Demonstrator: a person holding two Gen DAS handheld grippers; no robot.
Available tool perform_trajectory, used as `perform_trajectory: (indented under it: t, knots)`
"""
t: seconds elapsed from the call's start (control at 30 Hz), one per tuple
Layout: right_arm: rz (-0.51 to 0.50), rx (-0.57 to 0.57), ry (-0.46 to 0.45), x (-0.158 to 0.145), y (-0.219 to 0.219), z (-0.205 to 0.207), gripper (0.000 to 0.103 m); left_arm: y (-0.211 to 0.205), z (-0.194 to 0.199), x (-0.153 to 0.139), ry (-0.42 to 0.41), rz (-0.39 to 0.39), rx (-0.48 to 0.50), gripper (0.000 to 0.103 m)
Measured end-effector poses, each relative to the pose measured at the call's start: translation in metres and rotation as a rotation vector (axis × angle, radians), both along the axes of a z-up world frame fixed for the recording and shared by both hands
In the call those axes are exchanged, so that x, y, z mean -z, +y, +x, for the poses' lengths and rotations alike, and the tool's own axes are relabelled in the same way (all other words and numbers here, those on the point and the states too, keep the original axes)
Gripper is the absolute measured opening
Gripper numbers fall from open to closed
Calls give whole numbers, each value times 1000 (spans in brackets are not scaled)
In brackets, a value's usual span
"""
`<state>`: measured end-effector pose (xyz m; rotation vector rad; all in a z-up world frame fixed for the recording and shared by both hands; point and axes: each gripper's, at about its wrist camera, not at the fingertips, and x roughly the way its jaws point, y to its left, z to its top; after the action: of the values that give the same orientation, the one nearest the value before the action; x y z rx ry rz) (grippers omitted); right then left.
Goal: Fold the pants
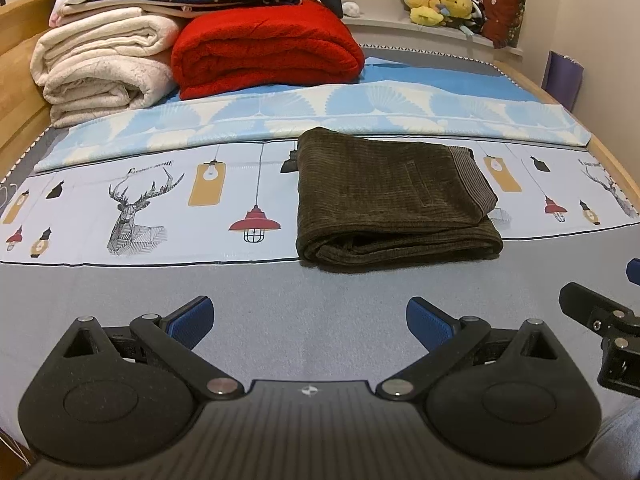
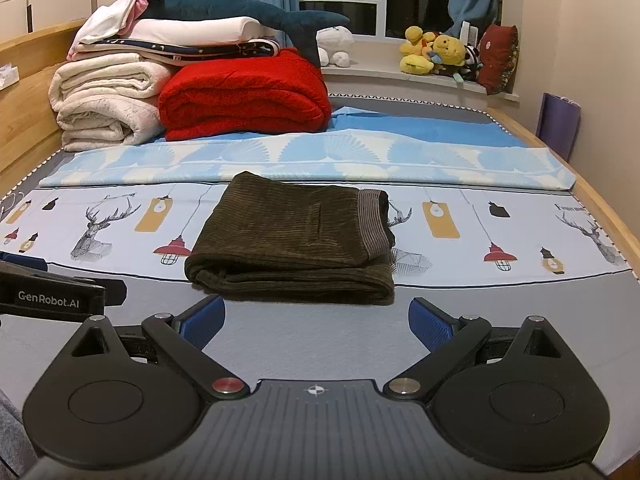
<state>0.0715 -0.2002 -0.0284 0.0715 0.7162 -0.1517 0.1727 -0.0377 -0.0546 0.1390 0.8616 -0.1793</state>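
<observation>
Far left, a stack of cream blankets leans against the wooden bed frame, its topmost layers cut off by the frame edge. Beside it sits the red blanket, and the teal shark plush sprawls across the pile, head half buried. The left gripper hovers over grey sheet, jaws spread wide, holding nothing. Centre stage, the pants lie folded into a compact dark corduroy bundle on the printed bedsheet, waistband turned right, the lower layers tucked out of sight. The right gripper is spread just as wide, empty, just short of the bundle's near edge. On the windowsill, yellow plush toys blur together.
</observation>
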Motion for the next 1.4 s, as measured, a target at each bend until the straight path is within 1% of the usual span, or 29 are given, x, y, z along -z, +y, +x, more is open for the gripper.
perform_trajectory:
  t: [1.03, 1.4]
  knots:
    - [4, -10, -2, -4, 1, 1, 98, -4, 1, -1, 0, 26, 15, 103]
    - [9, -15, -1, -3, 0, 3, 98, -4, 2, 1, 12, 32, 10, 103]
